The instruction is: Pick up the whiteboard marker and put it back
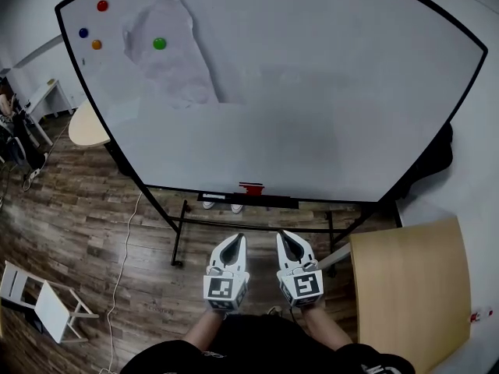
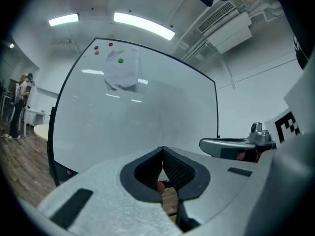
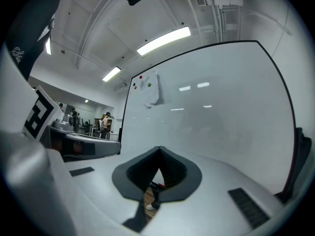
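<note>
The left hand-held gripper (image 1: 237, 241) and the right hand-held gripper (image 1: 286, 238) sit side by side, near each other but apart, both pointing level and forward. Each has its jaws closed tip to tip, gripping nothing. The left forearm (image 1: 204, 329) and the right forearm (image 1: 331, 332) extend straight behind them.

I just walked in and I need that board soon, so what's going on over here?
A person stands facing the whiteboard with a gripper in each hand. The left gripper and right gripper are both shut and empty, held side by side and pointing at the board. A small red thing, probably the marker, lies untouched on the tray along the board's lower edge. Neither gripper is near it.
</note>
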`<state>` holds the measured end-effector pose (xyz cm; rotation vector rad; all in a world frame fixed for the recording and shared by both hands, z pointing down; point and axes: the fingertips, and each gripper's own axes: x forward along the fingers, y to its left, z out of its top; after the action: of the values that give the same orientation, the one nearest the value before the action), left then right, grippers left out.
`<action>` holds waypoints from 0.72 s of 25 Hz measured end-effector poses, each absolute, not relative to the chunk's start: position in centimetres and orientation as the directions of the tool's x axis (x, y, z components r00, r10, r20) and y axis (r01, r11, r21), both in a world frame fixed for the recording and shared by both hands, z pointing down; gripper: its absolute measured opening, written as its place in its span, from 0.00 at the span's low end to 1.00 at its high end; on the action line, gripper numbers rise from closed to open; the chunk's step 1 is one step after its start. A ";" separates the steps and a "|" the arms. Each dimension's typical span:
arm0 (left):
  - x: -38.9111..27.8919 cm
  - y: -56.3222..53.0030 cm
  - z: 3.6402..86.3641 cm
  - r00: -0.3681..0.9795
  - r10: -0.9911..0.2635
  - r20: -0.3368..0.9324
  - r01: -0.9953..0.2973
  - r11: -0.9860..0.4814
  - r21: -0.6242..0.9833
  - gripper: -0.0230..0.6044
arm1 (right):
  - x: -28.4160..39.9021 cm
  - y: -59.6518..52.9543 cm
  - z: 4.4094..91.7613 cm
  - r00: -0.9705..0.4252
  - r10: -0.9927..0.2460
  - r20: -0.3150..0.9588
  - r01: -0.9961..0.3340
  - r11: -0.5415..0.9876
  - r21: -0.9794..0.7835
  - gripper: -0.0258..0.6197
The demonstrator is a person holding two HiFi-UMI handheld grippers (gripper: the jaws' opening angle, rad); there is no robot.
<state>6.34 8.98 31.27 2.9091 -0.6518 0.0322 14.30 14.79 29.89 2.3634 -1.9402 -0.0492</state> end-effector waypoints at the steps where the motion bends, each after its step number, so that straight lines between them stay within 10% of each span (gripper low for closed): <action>1: 6.3 8.9 31.3 0.905 -0.422 0.057 -0.426 -0.892 0.153 0.04 | 14.3 14.7 29.9 0.193 -0.981 0.028 -0.978 -0.191 0.082 0.04; 18: 4.9 8.4 32.6 0.893 -0.446 0.056 -0.449 -0.878 0.165 0.04 | 13.0 14.4 30.9 0.171 -0.985 0.039 -0.983 -0.168 0.071 0.04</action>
<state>4.93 8.38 32.64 2.8859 -0.6883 0.0243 13.02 14.37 30.91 2.3412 -1.9733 -0.0243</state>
